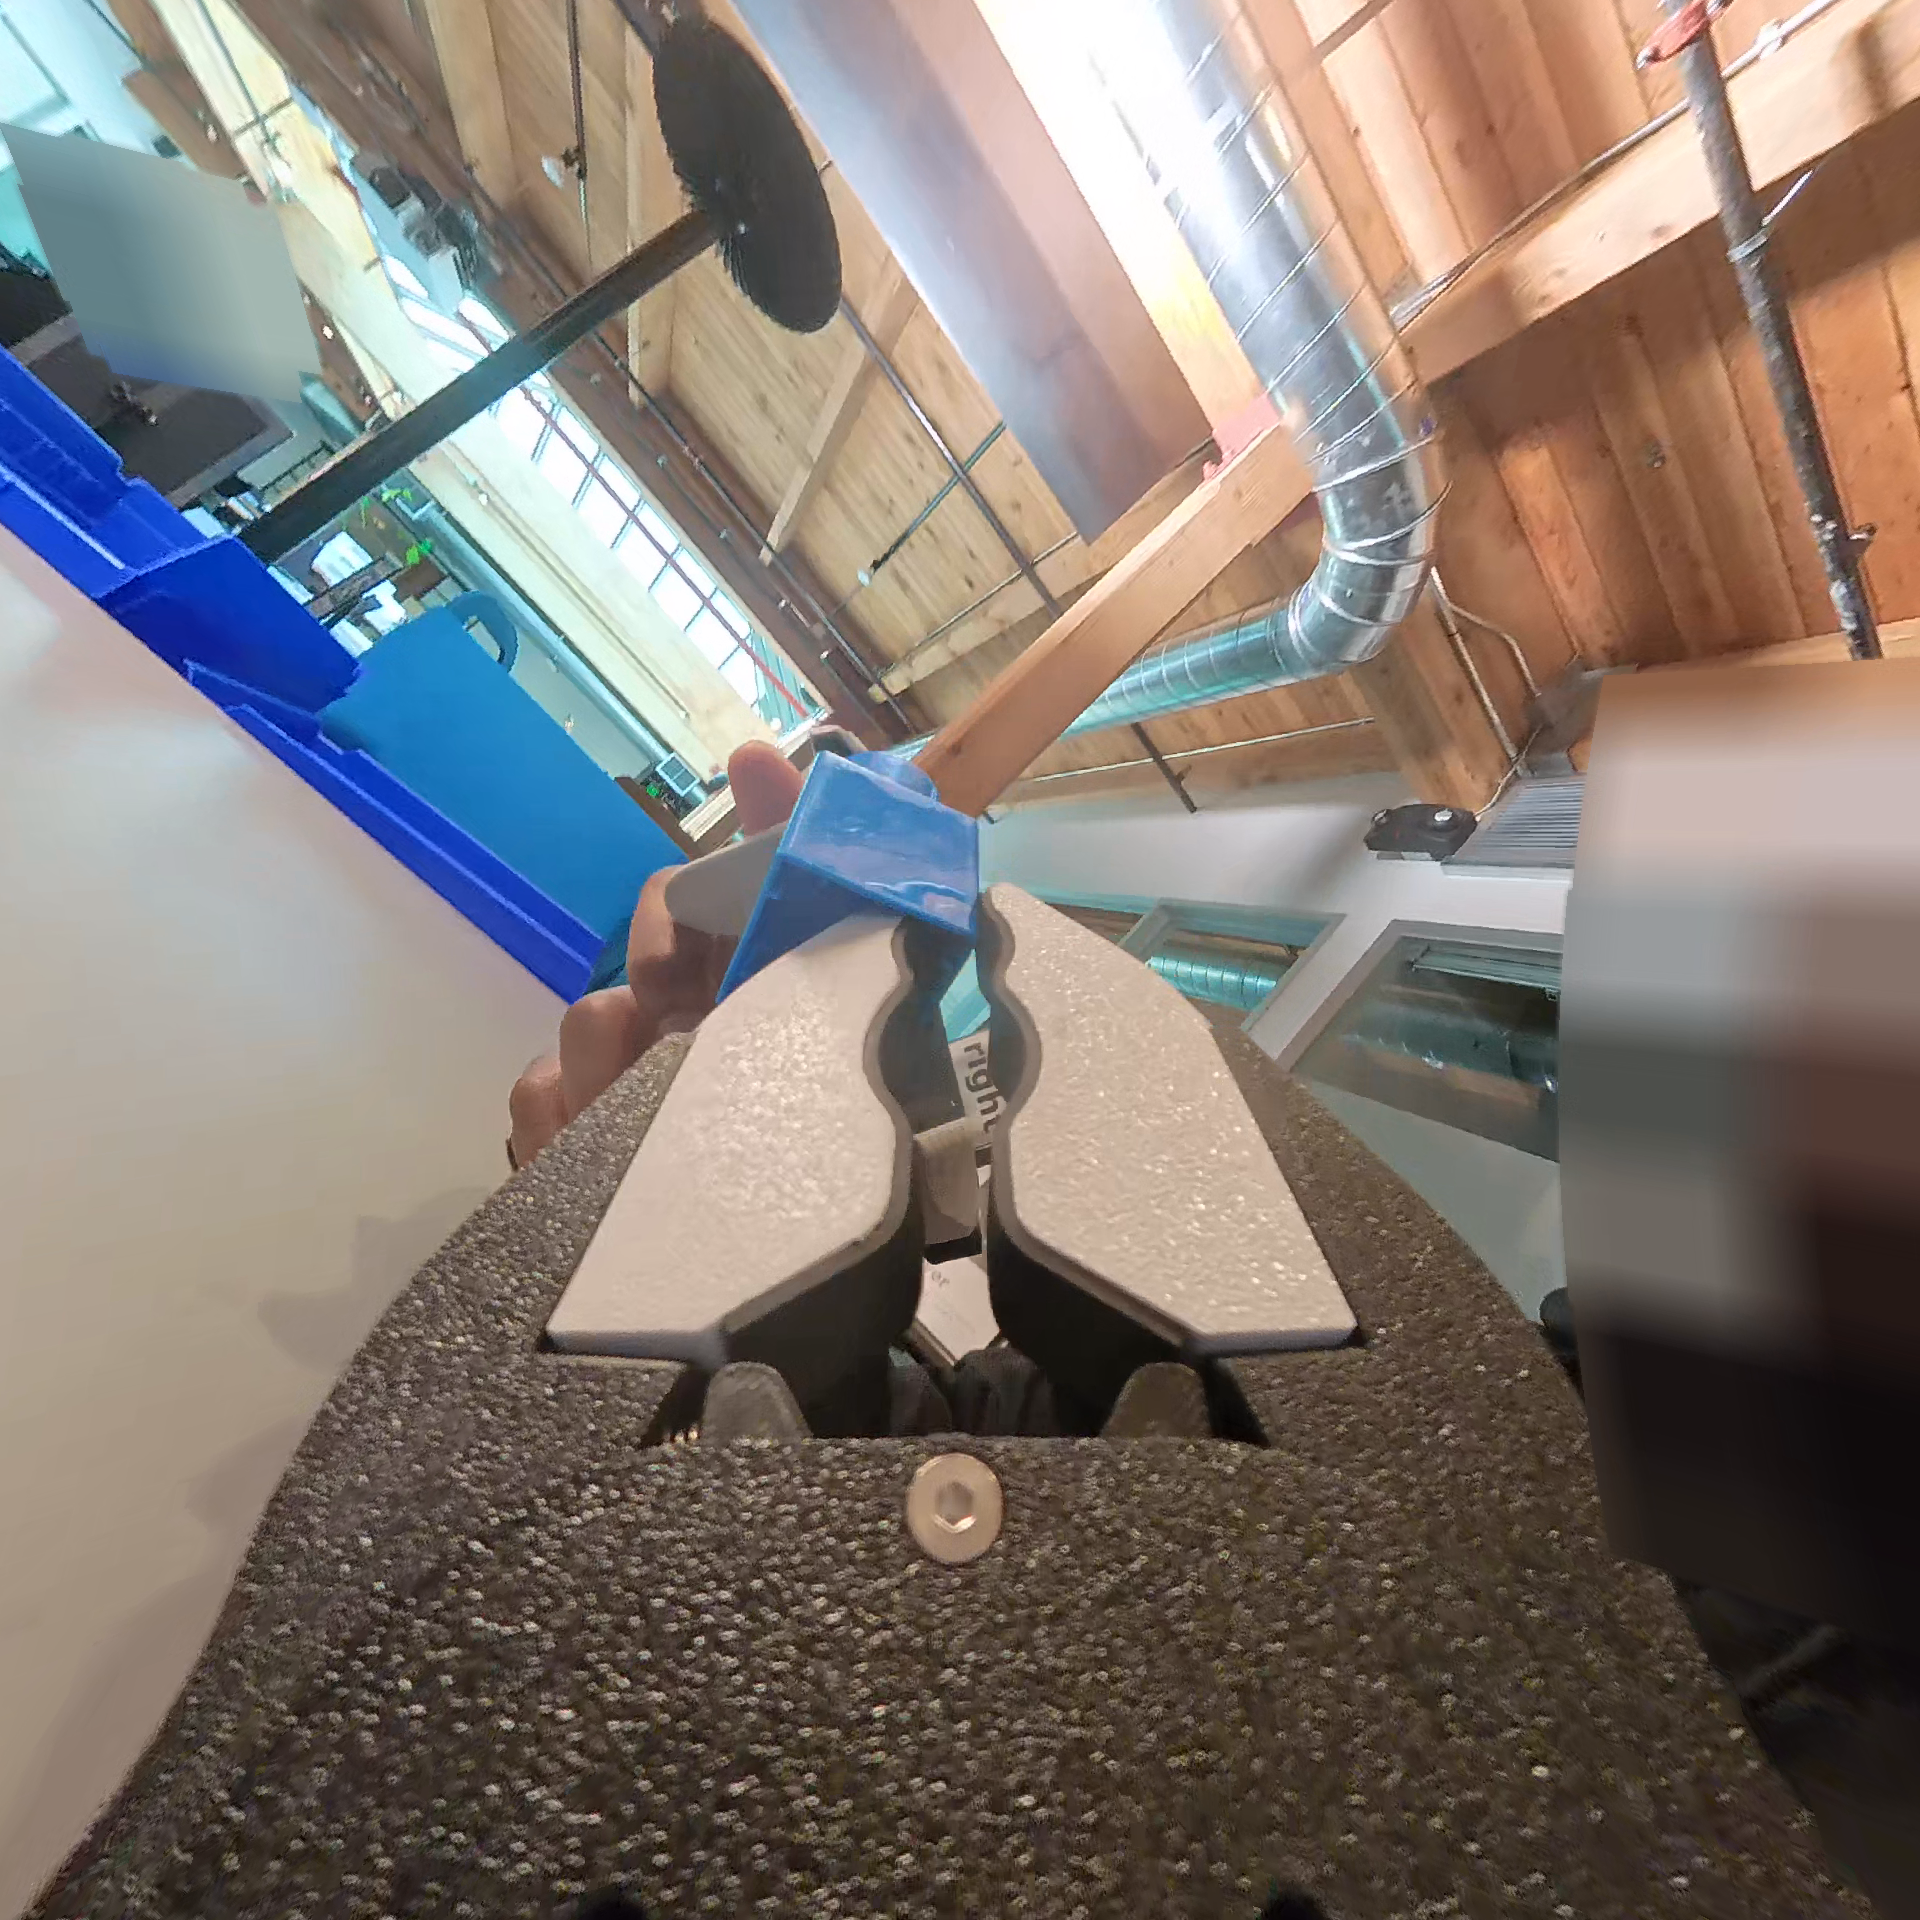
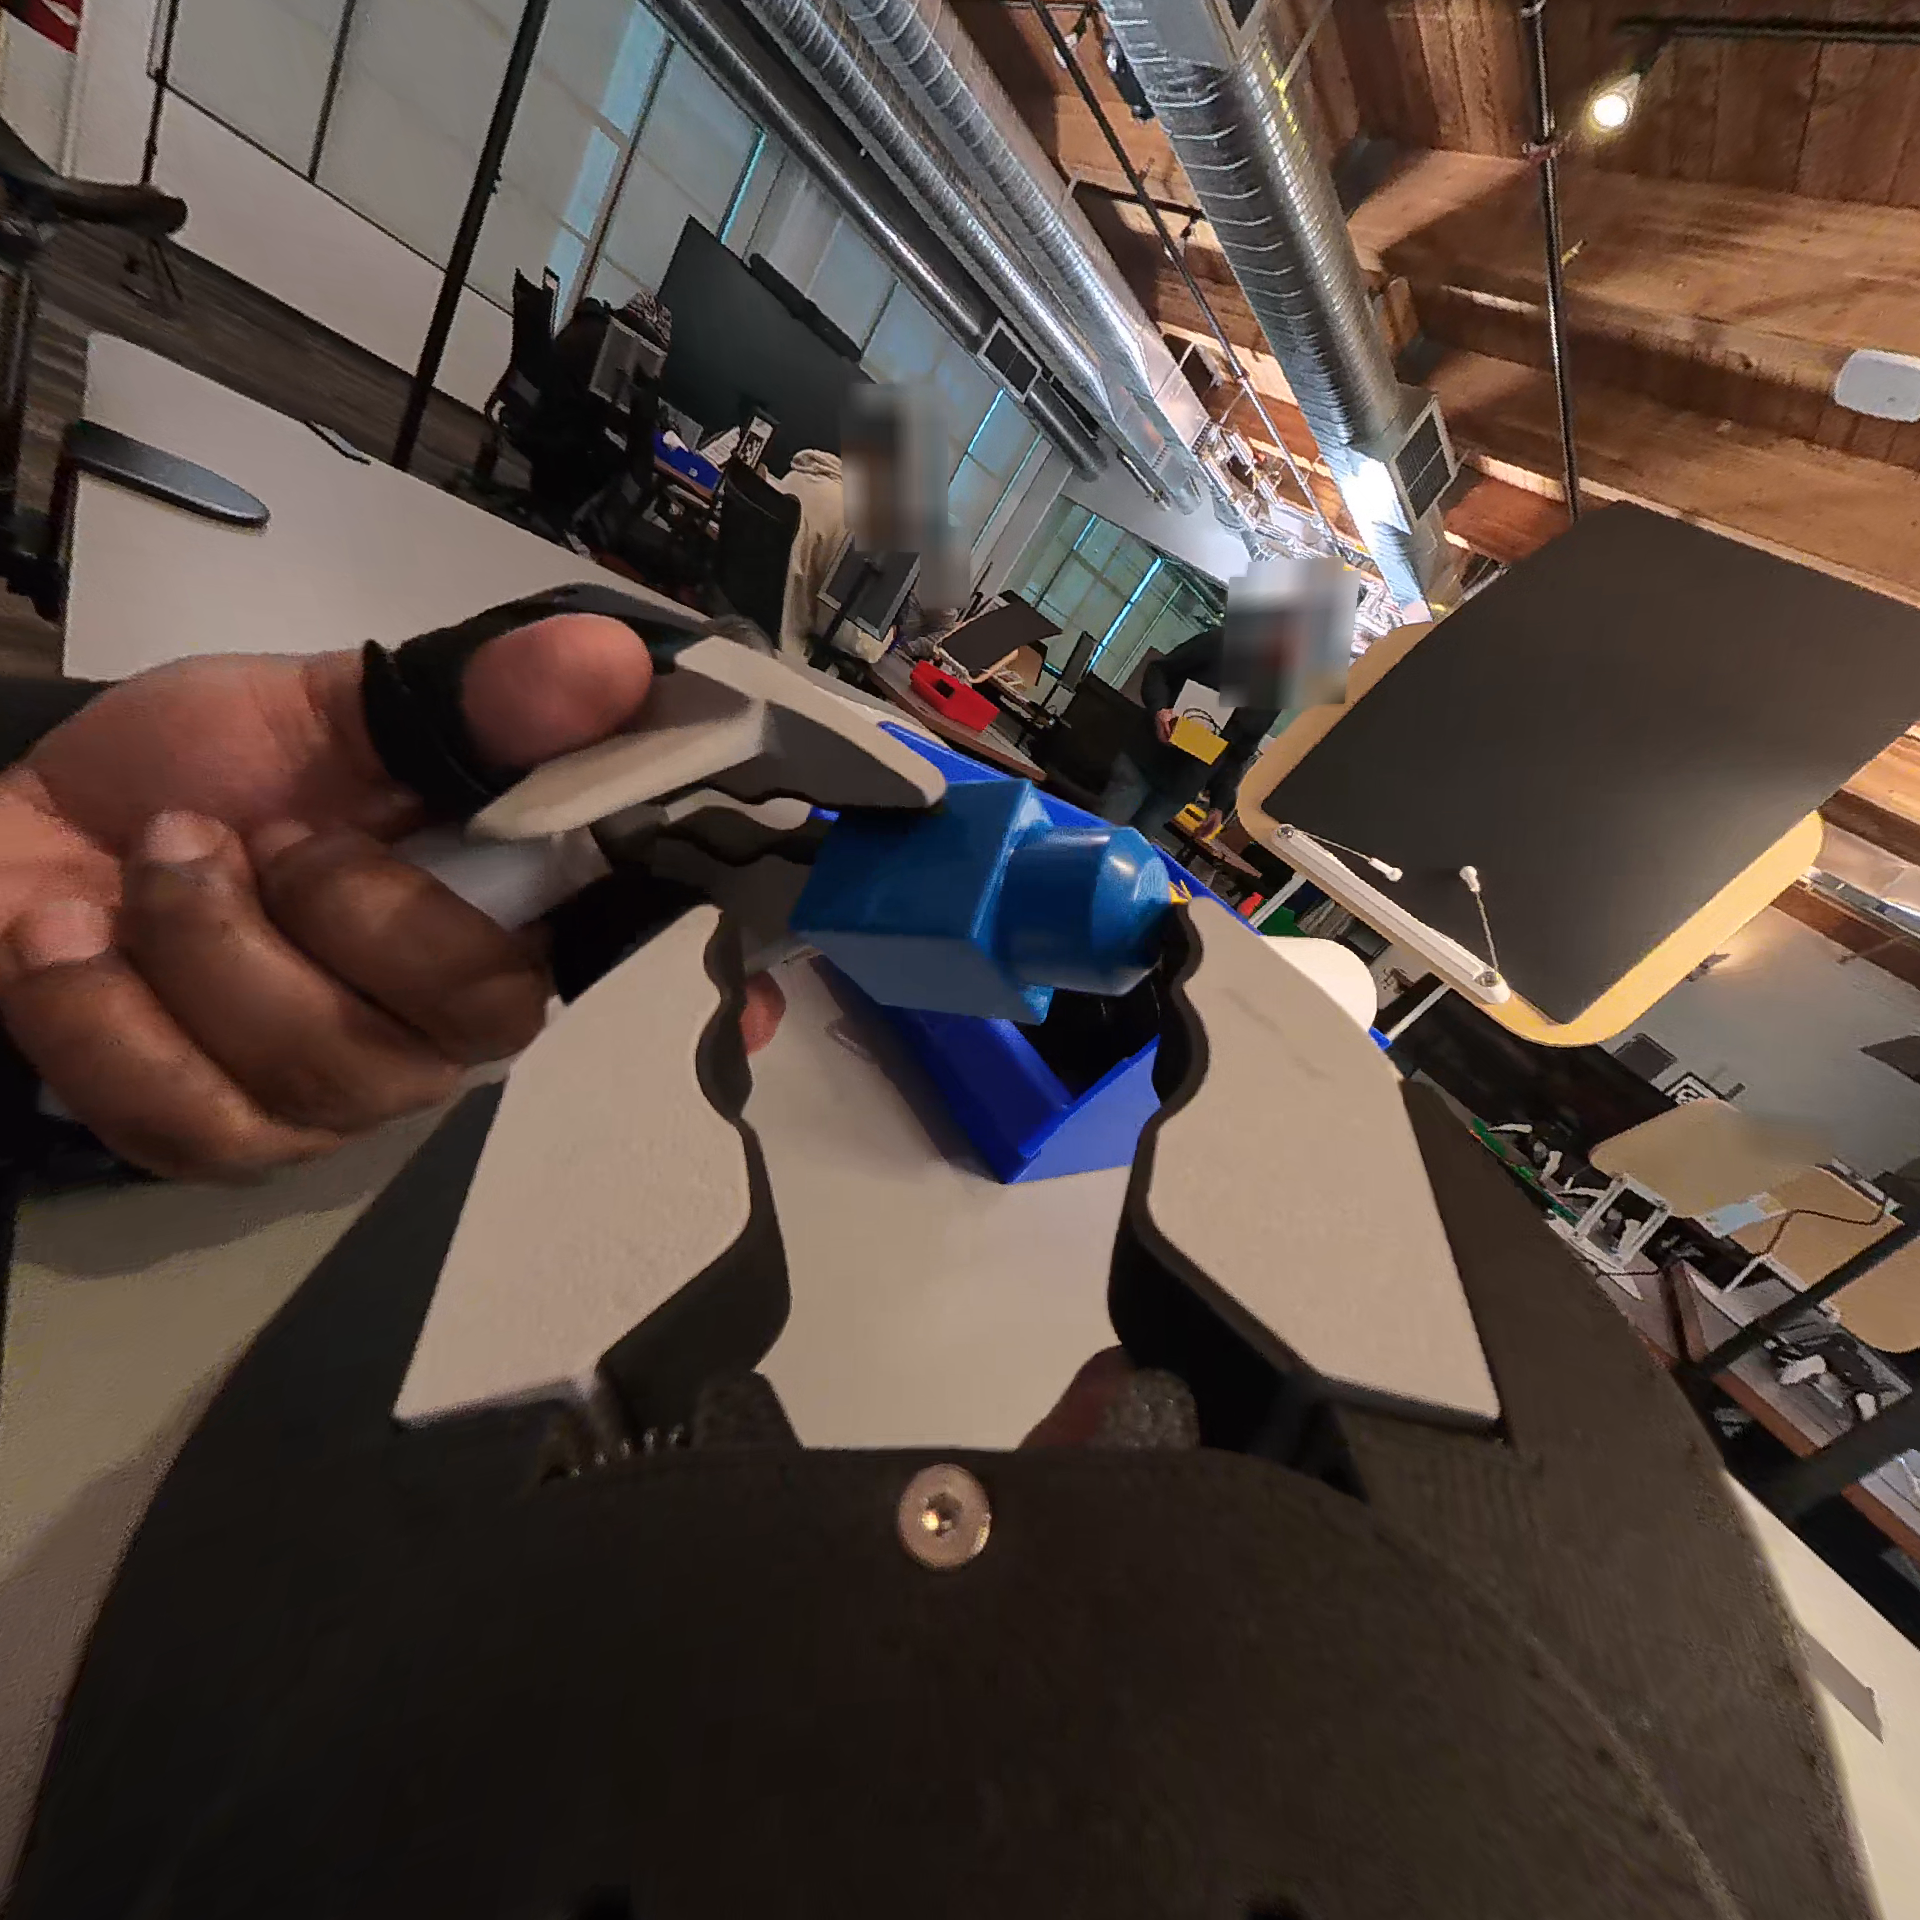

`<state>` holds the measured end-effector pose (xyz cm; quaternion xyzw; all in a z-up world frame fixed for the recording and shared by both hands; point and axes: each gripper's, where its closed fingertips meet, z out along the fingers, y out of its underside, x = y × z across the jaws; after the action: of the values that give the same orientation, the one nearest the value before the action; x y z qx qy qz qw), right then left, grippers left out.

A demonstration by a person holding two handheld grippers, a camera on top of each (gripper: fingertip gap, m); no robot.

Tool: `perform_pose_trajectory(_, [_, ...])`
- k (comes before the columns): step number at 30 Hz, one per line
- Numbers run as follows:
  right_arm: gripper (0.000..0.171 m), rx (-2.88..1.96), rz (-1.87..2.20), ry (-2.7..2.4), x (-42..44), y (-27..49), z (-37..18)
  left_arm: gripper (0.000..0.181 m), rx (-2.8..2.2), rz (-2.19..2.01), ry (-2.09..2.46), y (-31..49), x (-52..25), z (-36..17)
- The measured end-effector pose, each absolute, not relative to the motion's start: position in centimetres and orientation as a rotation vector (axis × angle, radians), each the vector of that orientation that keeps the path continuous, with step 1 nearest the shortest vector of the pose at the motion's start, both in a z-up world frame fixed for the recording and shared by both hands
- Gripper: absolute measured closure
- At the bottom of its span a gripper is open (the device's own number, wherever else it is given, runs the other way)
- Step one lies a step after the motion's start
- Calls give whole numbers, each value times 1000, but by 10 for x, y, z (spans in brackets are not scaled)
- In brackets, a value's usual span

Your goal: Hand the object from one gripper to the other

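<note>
The object is a blue plastic block [image 1: 873,842] with a rounded knob on one end [image 2: 935,894]. My left gripper [image 1: 977,904] is shut on the block's edge at its fingertips. It also shows in the right wrist view [image 2: 821,821], held by a hand and coming in from the left. My right gripper [image 2: 951,935] is open wide, its two fingers either side of the block. Its right fingertip [image 2: 1184,935] is at the knob. One grey finger of the right gripper [image 1: 717,883] shows behind the block, with a hand below it.
A blue bin [image 2: 1039,1101] stands on the white table [image 2: 312,561] just beyond the grippers. More blue bins [image 1: 312,644] line the table edge [image 1: 208,935]. A black panel on a wooden mount [image 2: 1610,748] hangs at the right. People sit at desks far behind. The grippers are tip to tip, or close to it.
</note>
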<state>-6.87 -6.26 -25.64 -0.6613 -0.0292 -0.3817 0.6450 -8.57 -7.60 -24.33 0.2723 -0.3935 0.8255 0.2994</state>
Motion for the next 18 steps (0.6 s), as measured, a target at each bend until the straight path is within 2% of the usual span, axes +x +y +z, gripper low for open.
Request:
perform_pose_trajectory(12, [99, -1519, -978, -85, -66, -63, -258, 173, 773, 2137, -1223, -83, -89, -252])
perform_pose_trajectory(18, [99, -1544, -895, -73, -67, -63, -262, 168, 753, 2118, -1292, -83, -92, -254])
